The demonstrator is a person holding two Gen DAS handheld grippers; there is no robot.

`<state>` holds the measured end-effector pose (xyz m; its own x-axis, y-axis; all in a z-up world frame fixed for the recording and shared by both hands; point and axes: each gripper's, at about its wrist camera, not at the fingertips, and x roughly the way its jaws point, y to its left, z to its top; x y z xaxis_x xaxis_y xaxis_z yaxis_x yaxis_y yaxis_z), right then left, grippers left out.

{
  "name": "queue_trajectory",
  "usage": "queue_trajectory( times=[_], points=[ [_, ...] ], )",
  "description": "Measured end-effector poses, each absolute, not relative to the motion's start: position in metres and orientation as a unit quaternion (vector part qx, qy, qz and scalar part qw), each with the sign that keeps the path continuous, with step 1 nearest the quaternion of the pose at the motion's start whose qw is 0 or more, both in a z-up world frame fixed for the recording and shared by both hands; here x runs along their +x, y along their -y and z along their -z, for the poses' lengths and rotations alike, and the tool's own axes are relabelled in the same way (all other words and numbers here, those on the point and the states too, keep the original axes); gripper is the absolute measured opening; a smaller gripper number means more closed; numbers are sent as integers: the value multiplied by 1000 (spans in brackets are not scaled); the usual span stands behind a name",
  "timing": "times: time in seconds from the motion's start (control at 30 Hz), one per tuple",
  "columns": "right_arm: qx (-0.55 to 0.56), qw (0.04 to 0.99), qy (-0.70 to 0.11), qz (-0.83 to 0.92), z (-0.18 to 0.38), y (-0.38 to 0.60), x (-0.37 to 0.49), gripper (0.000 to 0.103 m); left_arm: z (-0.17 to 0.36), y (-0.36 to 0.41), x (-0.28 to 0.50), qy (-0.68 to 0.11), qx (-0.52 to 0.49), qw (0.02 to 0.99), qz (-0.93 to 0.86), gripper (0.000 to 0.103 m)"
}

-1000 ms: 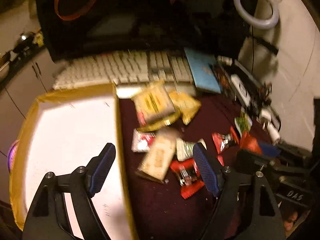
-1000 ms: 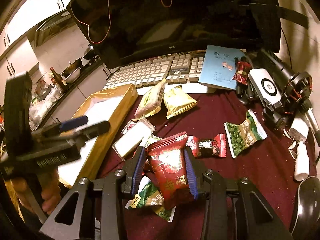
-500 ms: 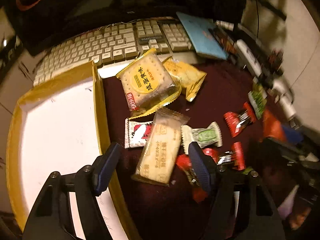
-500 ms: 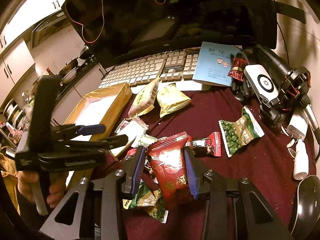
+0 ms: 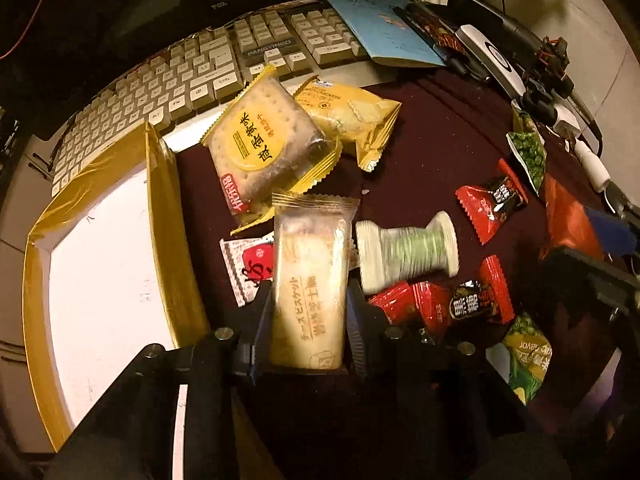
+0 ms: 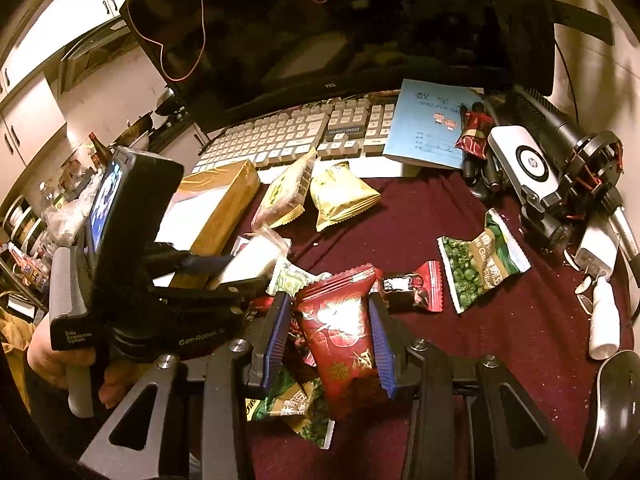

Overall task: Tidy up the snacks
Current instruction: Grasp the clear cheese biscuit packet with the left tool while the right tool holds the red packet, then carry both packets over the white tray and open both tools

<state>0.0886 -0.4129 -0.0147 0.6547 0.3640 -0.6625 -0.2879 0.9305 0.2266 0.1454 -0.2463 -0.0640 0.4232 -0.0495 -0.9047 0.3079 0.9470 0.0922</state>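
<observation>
Snacks litter a maroon worktop [image 5: 432, 152] before a keyboard [image 5: 192, 76]. Left gripper [image 5: 309, 316] has its fingers clenched on a pale biscuit pack [image 5: 310, 280], just beside the yellow-edged box [image 5: 168, 216] and over a red-and-white wrapper [image 5: 246, 268]. Right gripper [image 6: 330, 344] has its fingers clamped on a red packet [image 6: 344, 332], above a green pea bag [image 6: 296, 412]. Two yellow cracker packs [image 5: 264, 148] lie touching near the keyboard; red candies [image 5: 492, 200] and a green-and-white sweet [image 5: 406, 250] are scattered to the right.
</observation>
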Motion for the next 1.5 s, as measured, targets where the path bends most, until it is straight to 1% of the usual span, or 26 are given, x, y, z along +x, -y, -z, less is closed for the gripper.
queue_trajectory(
  times=[0.1, 0.27, 0.37, 0.47, 0.6, 0.67, 0.73, 0.83, 0.93, 1.0, 1.13, 1.23, 1.3, 1.4, 1.43, 1.5],
  points=[
    [55, 909, -373, -176, 13, 416, 87, 39, 59, 240, 144, -510, 94, 845, 128, 31],
    [62, 910, -367, -182, 11, 415, 86, 39, 40, 209, 127, -478, -13, 864, 156, 31],
    [68, 910, -361, -193, 4, 406, 83, 39, 15, 177, 91, -430, -90, 883, 164, 31],
    [71, 906, -344, -235, -6, 381, 76, 39, 13, 133, 63, -426, -141, 888, 99, 31],
    [50, 894, -327, -301, -21, 335, 61, 39, 3, 97, 31, -397, -141, 907, 16, 31],
    [43, 887, -323, -327, -27, 314, 57, 39, 6, 78, 24, -402, -134, 906, -18, 31],
    [28, 876, -333, -348, -26, 283, 57, 39, 13, 64, 22, -417, -142, 897, -34, 31],
    [-4, 863, -352, -363, -21, 243, 61, 39, 14, 43, 7, -408, -159, 898, -53, 31],
    [-21, 857, -359, -370, -13, 213, 67, 39, 22, 33, 7, -406, -148, 898, -80, 31],
    [-10, 848, -376, -373, -2, 201, 73, 39, 34, 26, 14, -415, -149, 893, -94, 31],
    [-3, 849, -382, -366, 14, 193, 74, 39, 58, 15, 21, -440, -180, 876, -83, 31],
    [9, 841, -400, -363, 24, 187, 79, 39, 52, 16, 18, -423, -165, 885, -98, 31],
    [13, 842, -396, -365, 21, 190, 74, 39, 48, 19, 14, -415, -168, 890, -87, 31],
    [-18, 859, -381, -342, 19, 183, 69, 39, 55, 23, 20, -431, -156, 884, -91, 31],
    [-26, 859, -389, -332, 23, 181, 72, 39, 61, 23, 24, -437, -163, 880, -88, 31],
    [-31, 856, -403, -321, 32, 176, 76, 42, 71, 21, 29, -449, -183, 872, -63, 32]
  ],
)
